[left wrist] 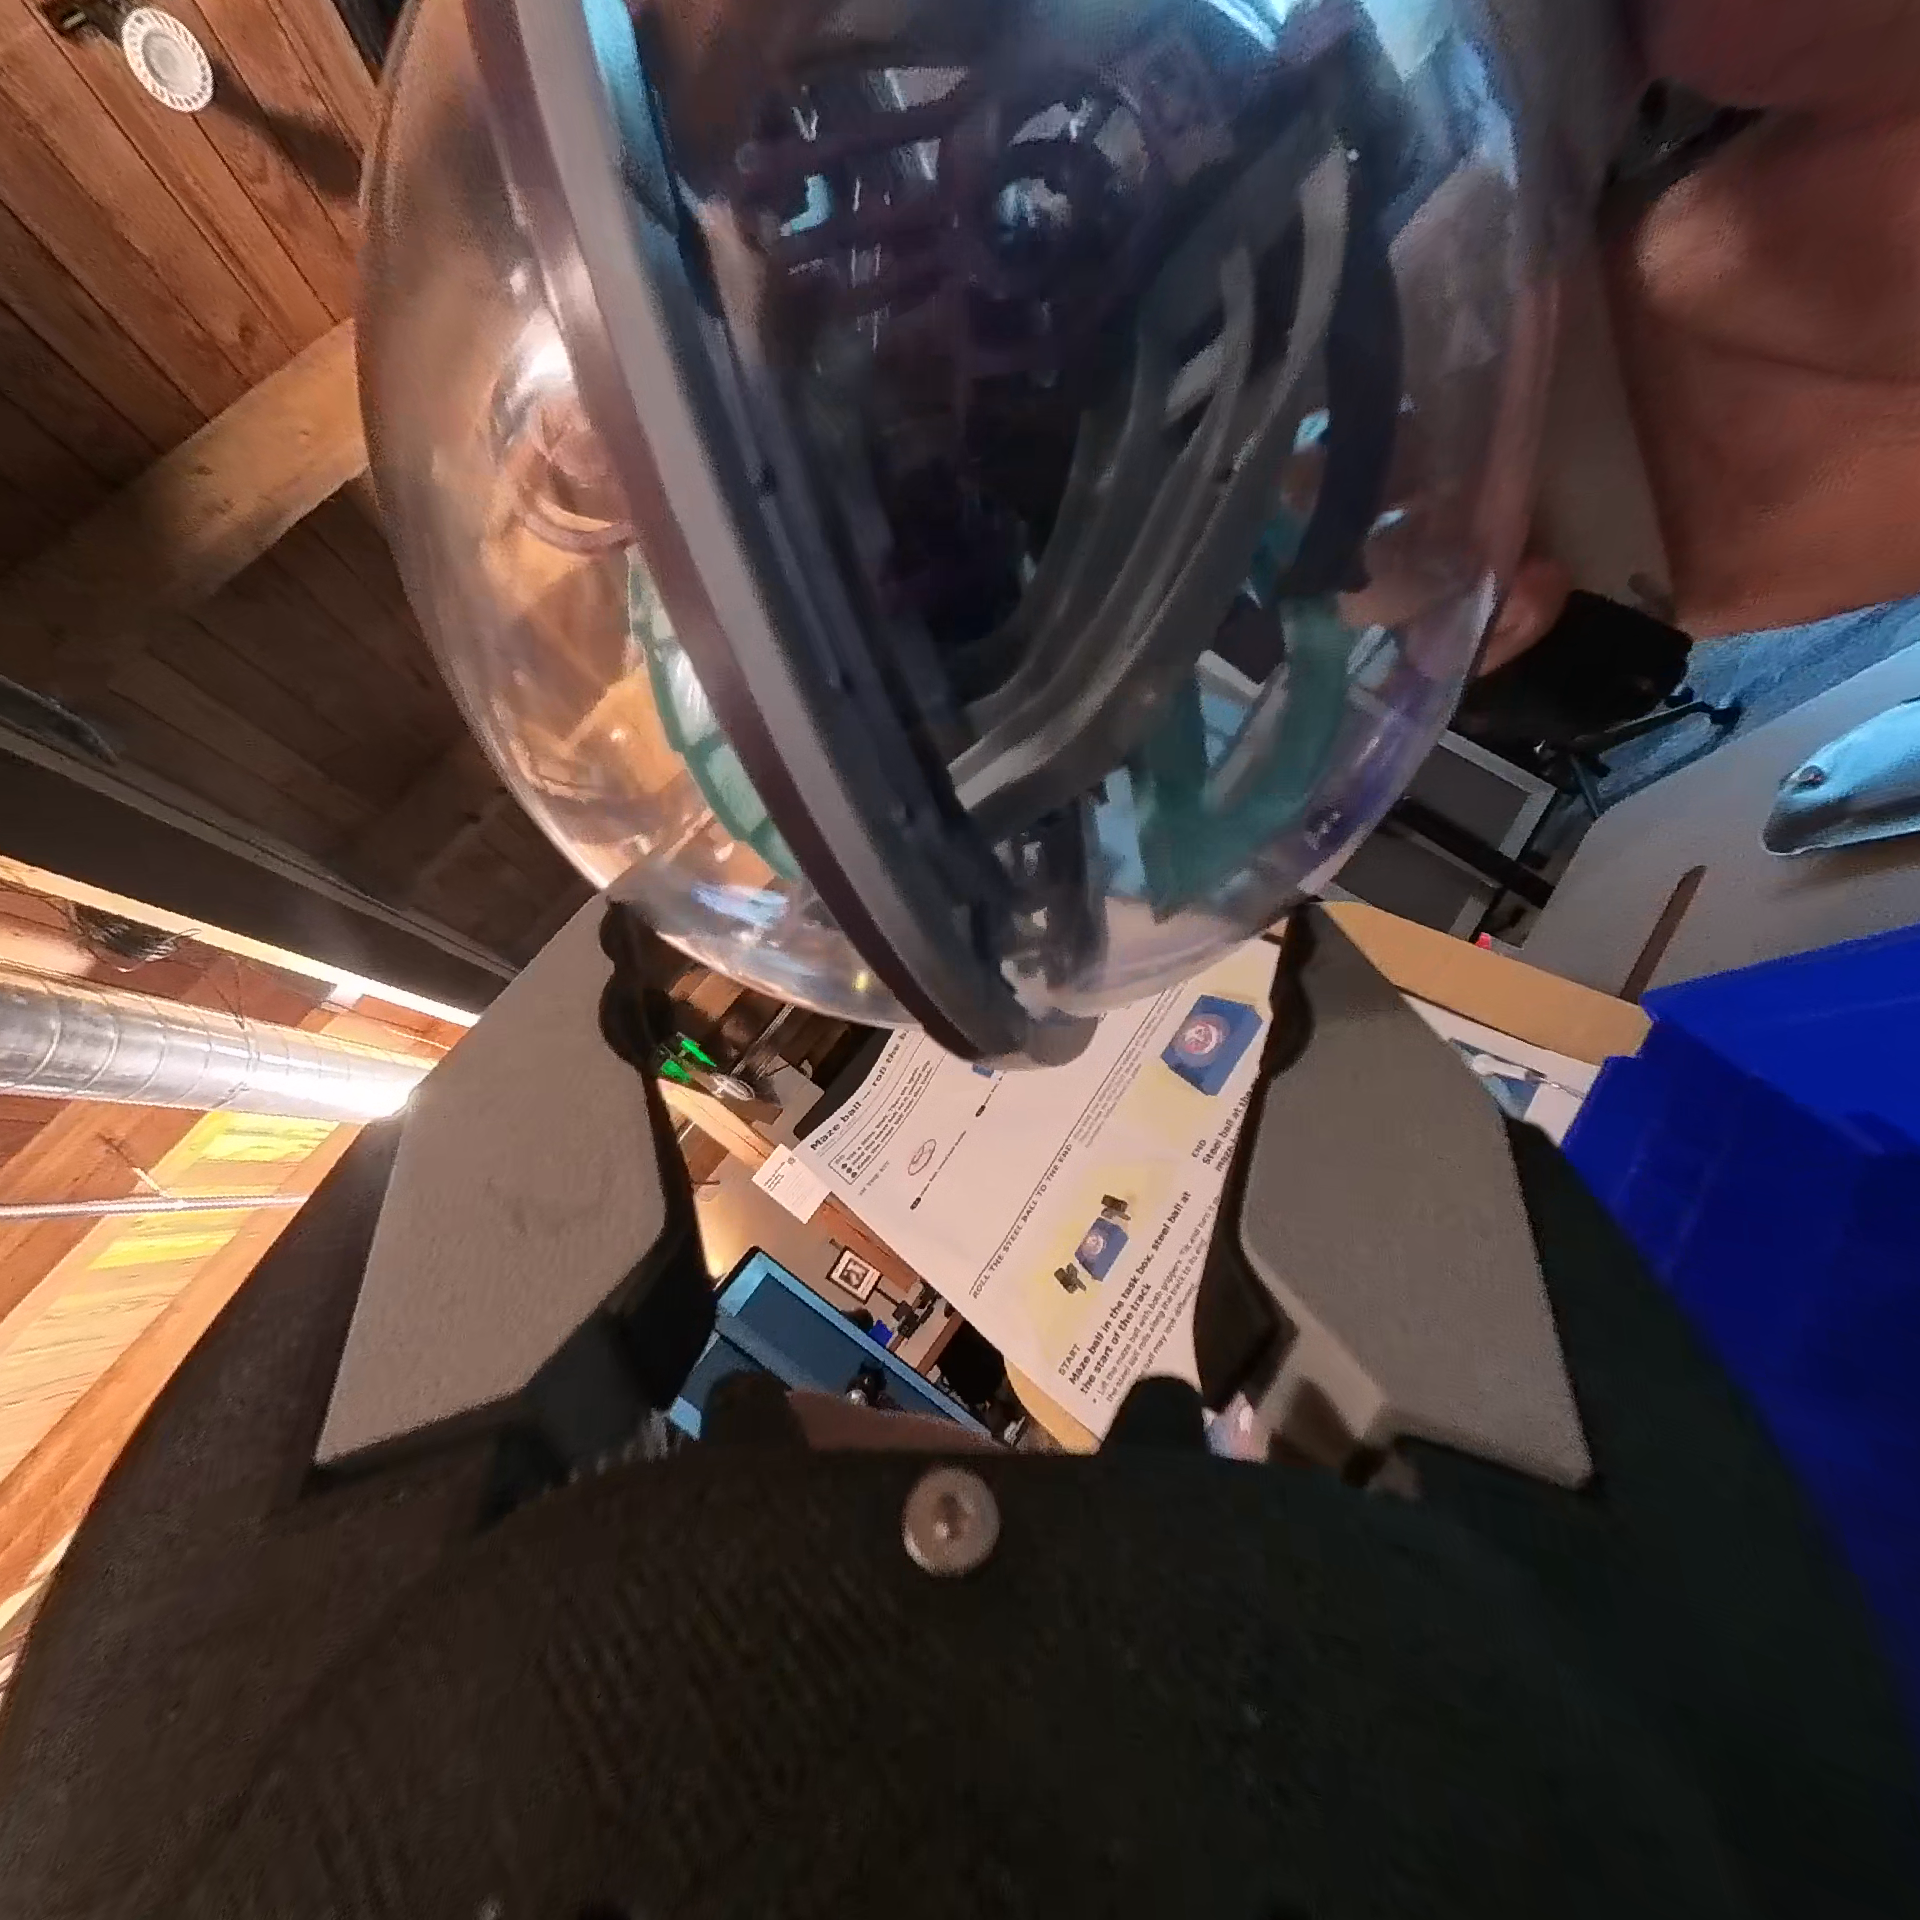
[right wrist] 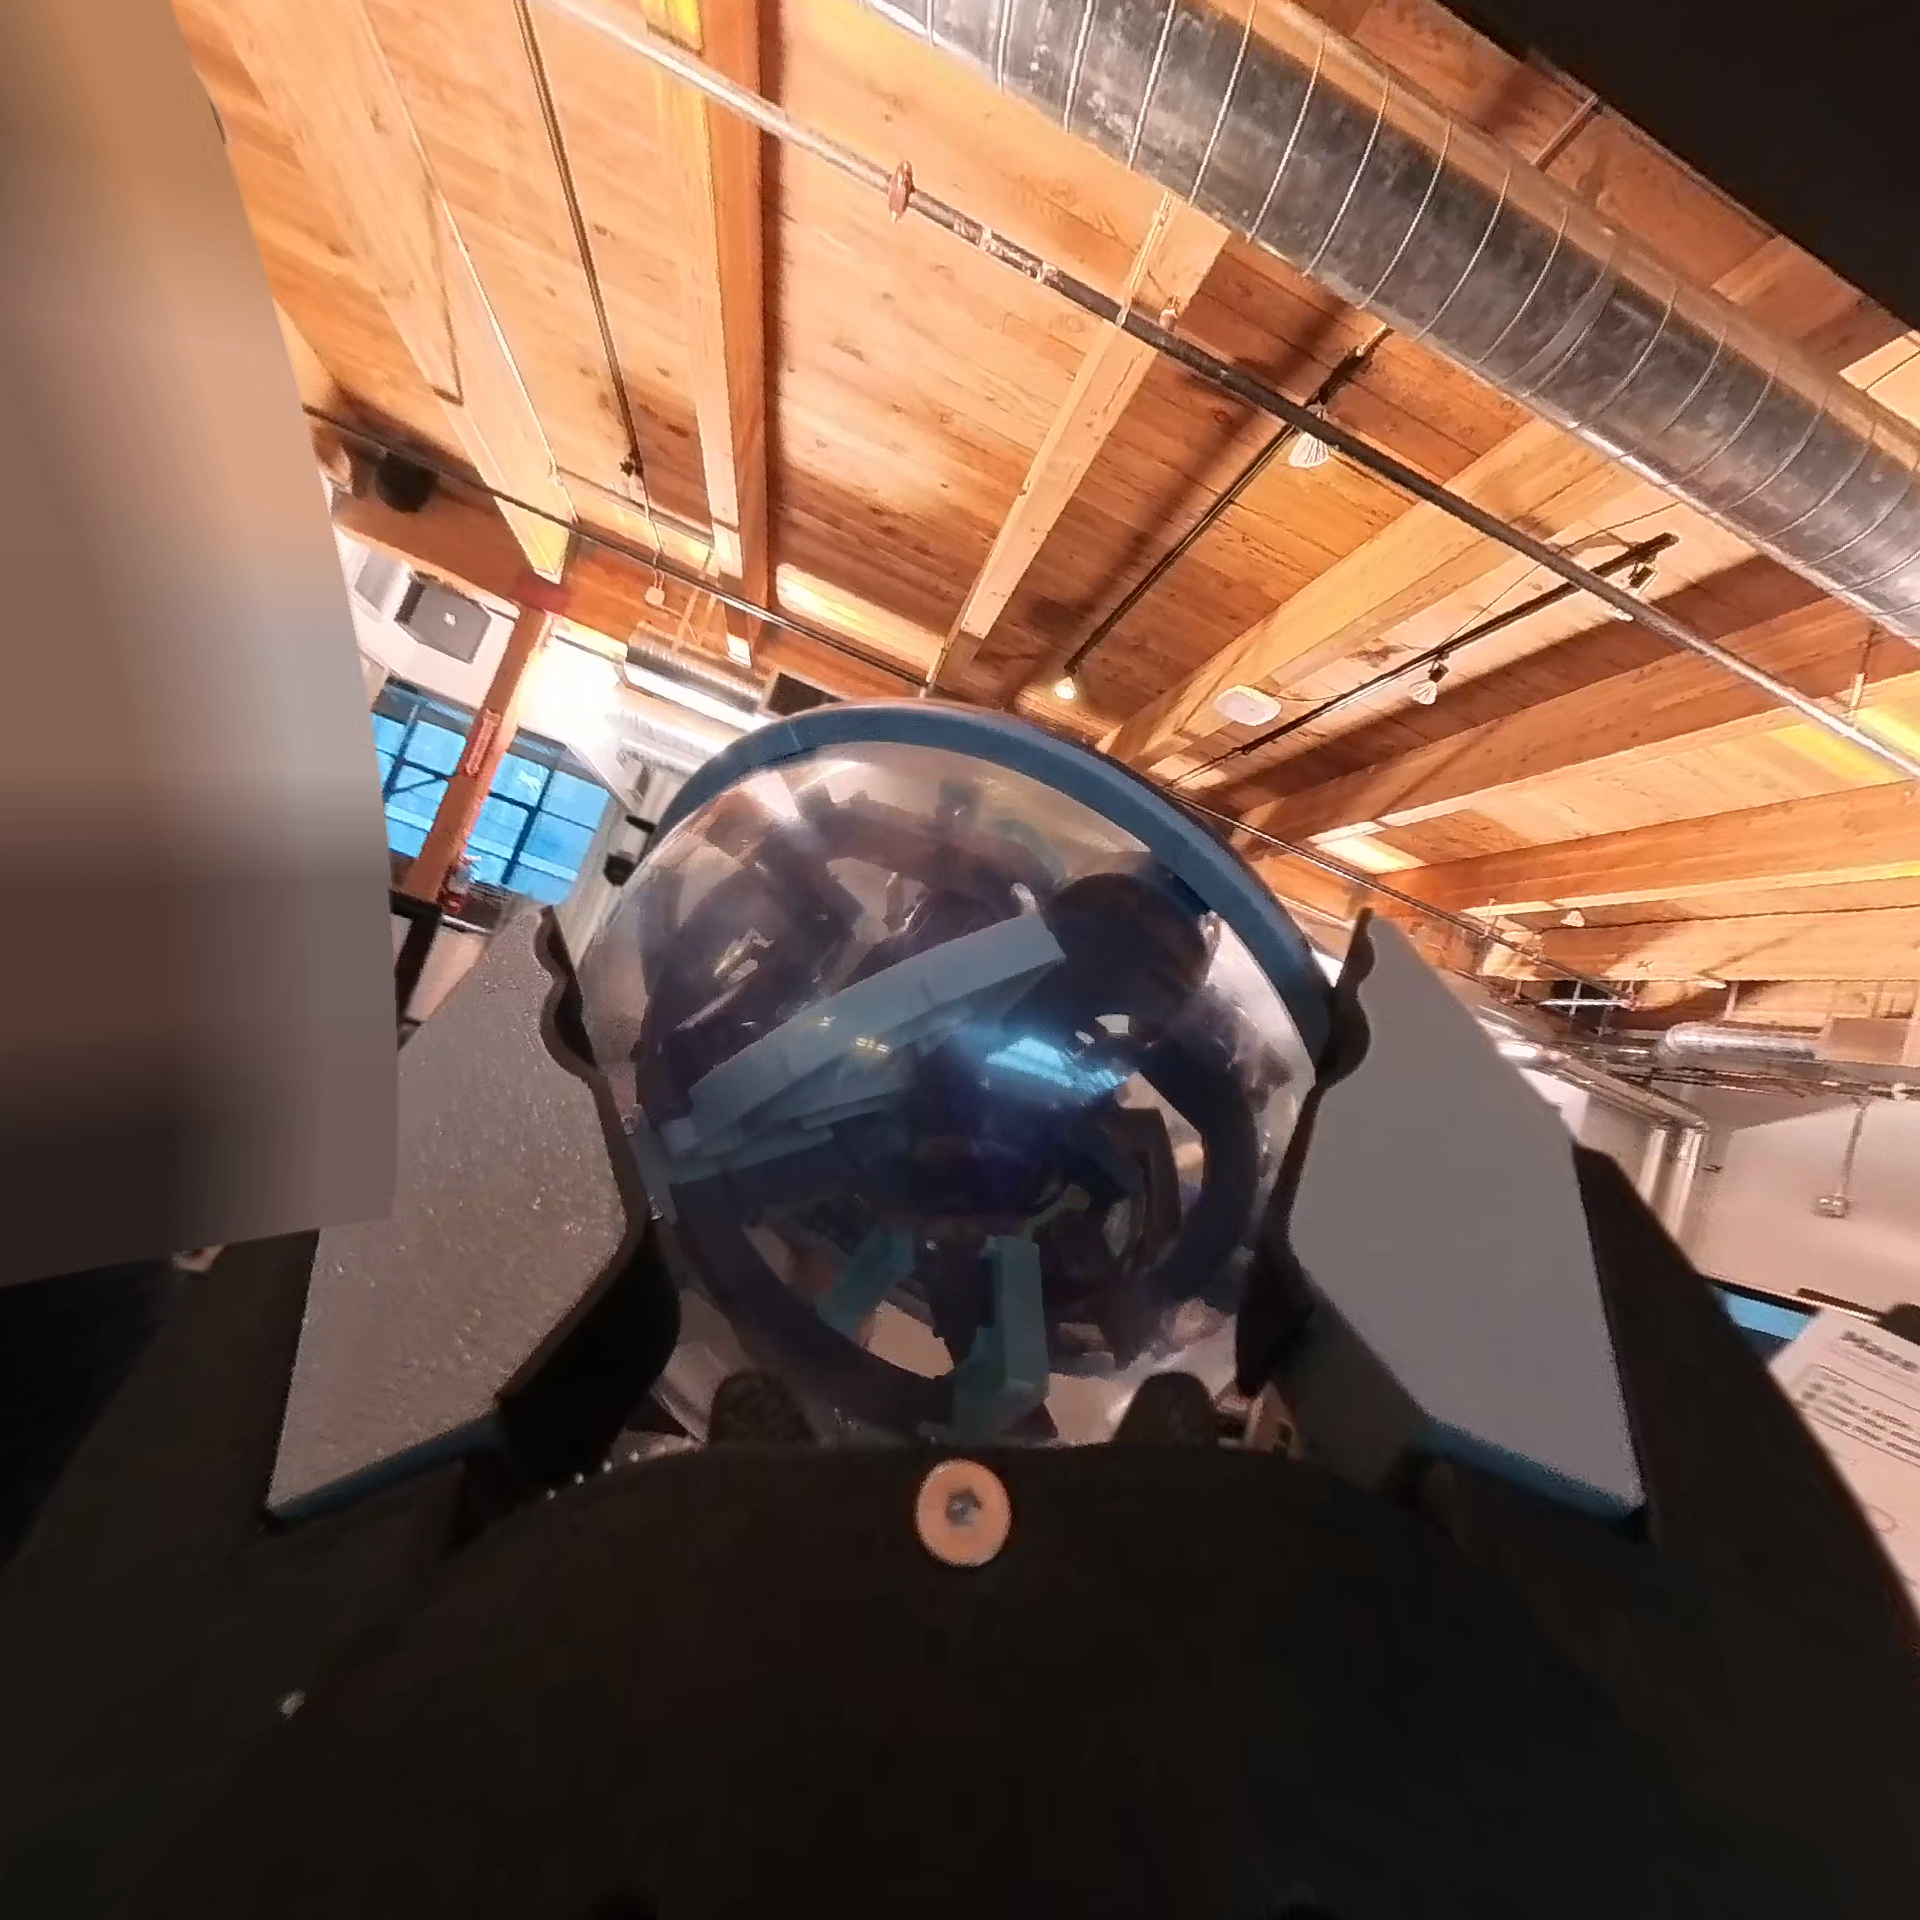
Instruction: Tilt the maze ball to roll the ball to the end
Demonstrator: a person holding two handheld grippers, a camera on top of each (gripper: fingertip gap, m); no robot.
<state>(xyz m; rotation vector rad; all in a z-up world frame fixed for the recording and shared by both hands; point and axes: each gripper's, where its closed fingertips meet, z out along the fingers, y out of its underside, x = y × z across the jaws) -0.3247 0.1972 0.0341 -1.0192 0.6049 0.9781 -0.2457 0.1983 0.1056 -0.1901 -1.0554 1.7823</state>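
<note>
Right claw (right wrist: 951,997) hugged the maze ball (right wrist: 956,1049) deep between both fingers, up in the air. Left claw (left wrist: 951,935) pinched only its near bottom curve (left wrist: 914,914), seam band slanting.

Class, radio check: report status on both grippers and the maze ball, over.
Right gripper fingers clamped on maze ball, held up toward the ceiling. Left gripper fingertips against its underside. Steel ball not spotted. Nothing in the way.

Warm indoor light from ceiling strips (right wrist: 1351,847) and a bright window (right wrist: 499,790). Glare and reflections on the clear maze ball (left wrist: 935,468), which is motion-blurred in the left view. Strong fisheye bending at edges; foreground dark.
</note>
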